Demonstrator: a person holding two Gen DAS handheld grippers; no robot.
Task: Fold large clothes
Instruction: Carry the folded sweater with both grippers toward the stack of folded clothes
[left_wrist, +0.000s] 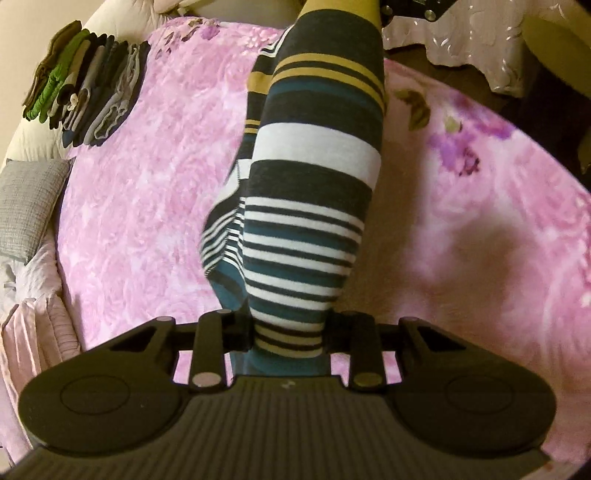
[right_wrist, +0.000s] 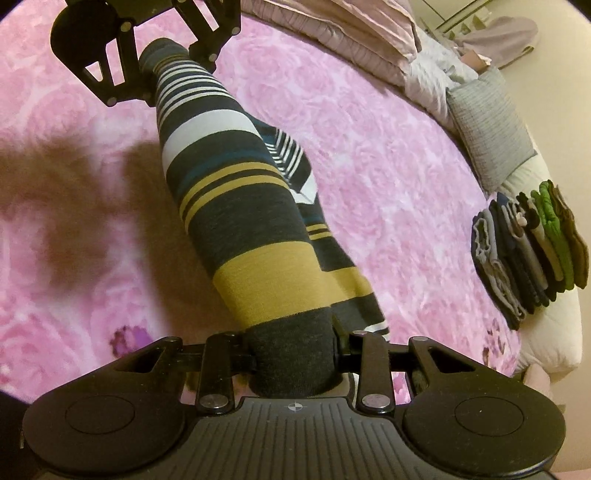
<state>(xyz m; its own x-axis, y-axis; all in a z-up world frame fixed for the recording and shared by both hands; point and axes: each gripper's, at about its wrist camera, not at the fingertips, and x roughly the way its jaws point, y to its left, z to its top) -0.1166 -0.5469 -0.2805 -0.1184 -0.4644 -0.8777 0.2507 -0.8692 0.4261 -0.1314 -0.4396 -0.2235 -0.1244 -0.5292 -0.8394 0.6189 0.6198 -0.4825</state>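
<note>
The left gripper (left_wrist: 290, 332) is clamped on one end of a striped knit garment in navy, white, teal and mustard (left_wrist: 314, 177), and the right gripper (right_wrist: 295, 354) is pinched on its dark grey opposite end, so the bunched cloth hangs stretched between them above a fluffy pink rose-patterned blanket (left_wrist: 147, 192). In the right wrist view, a stack of folded clothes in grey, black and green (right_wrist: 528, 251) lies at three o'clock, a grey textured cushion (right_wrist: 491, 125) at two o'clock; nothing stands between them and the garment.
</note>
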